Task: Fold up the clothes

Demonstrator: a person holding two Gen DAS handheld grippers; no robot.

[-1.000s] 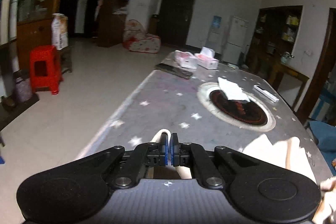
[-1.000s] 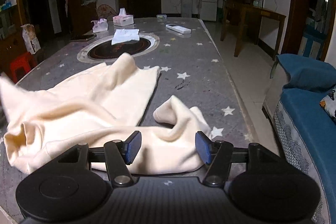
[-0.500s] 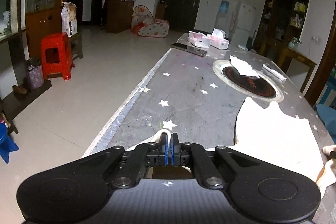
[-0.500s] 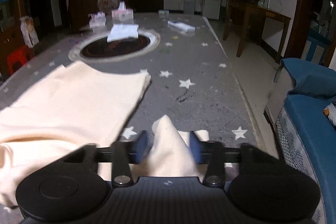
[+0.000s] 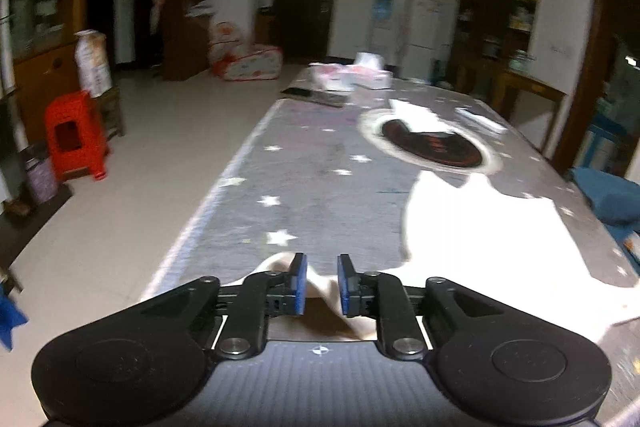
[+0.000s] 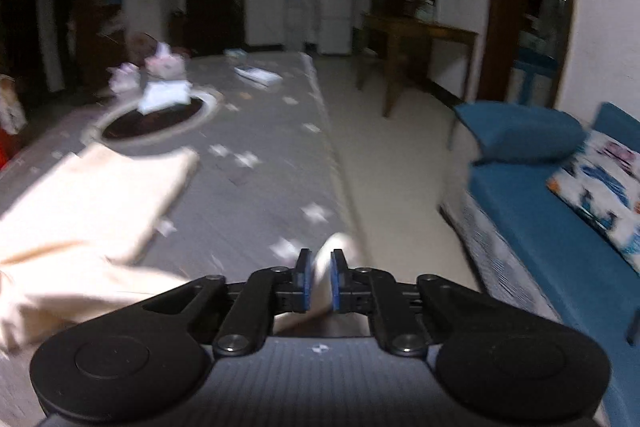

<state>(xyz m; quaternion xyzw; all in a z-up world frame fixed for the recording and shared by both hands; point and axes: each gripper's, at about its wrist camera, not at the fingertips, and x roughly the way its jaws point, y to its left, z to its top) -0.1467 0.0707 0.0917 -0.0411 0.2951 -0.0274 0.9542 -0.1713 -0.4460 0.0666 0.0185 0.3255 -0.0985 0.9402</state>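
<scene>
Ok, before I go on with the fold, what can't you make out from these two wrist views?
- Left wrist view: the cream garment is overexposed, so its folds are lost; its near edge hides behind the left gripper.
- Right wrist view: motion blur smears the table; whether the right gripper actually pinches cloth is unclear.

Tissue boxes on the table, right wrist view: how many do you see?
2, both blurred, side by side at the far end of the table, beyond the round inset: the left tissue box and the right tissue box. Clutter there may hide more.
</scene>
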